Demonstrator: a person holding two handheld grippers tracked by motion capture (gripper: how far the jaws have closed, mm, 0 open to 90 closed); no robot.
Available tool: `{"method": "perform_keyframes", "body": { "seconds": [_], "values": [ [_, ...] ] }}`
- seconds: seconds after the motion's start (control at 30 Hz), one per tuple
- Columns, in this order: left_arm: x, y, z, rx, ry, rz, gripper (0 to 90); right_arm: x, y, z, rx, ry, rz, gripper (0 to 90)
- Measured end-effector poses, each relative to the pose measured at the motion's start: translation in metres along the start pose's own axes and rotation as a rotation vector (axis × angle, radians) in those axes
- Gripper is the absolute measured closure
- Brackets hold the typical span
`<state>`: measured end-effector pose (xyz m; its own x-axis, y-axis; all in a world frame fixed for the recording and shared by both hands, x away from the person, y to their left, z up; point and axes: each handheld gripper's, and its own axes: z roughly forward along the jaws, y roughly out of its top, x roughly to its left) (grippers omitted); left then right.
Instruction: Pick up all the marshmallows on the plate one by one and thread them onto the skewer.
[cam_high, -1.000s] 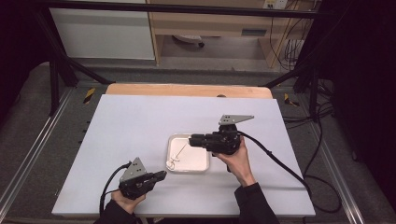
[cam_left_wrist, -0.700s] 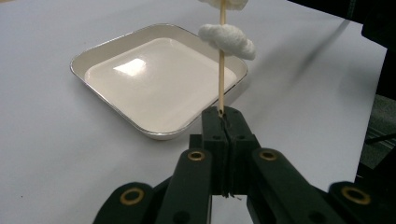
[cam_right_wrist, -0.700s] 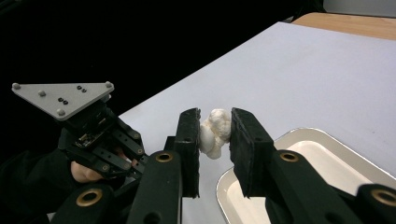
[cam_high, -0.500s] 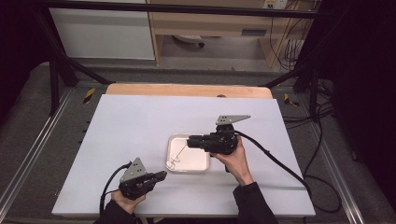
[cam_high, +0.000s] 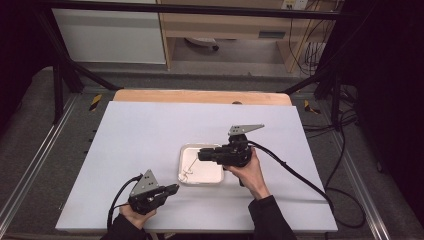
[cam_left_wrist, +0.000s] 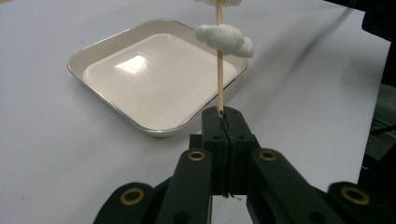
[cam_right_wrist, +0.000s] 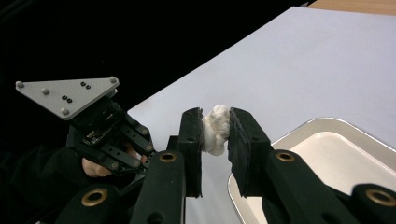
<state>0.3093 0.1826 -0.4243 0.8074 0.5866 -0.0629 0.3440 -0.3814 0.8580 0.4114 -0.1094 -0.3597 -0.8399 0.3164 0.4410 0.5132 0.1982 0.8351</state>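
Skewer (cam_left_wrist: 219, 77) clamped at its lower end between the closed jaws of the left gripper (cam_left_wrist: 223, 122), standing upright near the front rim of the white square tray (cam_left_wrist: 93, 51). One marshmallow (cam_left_wrist: 224, 38) threaded on the stick above the jaws. Right gripper (cam_right_wrist: 215, 135), jaws narrowed, pinching a second white marshmallow (cam_right_wrist: 215, 128) just off the tray's edge. From above: left gripper (cam_high: 170, 189) low on the white table (cam_high: 140, 135), right gripper (cam_high: 201, 155) held over the tray (cam_high: 212, 176), stick slanting between them
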Motion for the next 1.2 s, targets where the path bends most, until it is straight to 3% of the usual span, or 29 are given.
{"method": "perform_keyframes", "body": {
  "seconds": [0.53, 0.77, 1.2],
  "values": [
    [-0.0003, 0.0007, 0.0016, 0.028, 0.015, 0.011, 88.8, 0.0008, -0.0046, 0.0051, 0.030, 0.011, -0.005, 79.9],
    [-0.0029, 0.0020, 0.0030, 0.052, 0.025, 0.039, 88.9, 0.0010, -0.0070, 0.0076, 0.045, 0.020, -0.006, 81.0],
    [-0.0030, 0.0033, 0.0033, 0.069, 0.039, 0.040, 89.2, 0.0026, -0.0104, 0.0094, 0.072, 0.043, -0.012, 82.1]
  ]
}}
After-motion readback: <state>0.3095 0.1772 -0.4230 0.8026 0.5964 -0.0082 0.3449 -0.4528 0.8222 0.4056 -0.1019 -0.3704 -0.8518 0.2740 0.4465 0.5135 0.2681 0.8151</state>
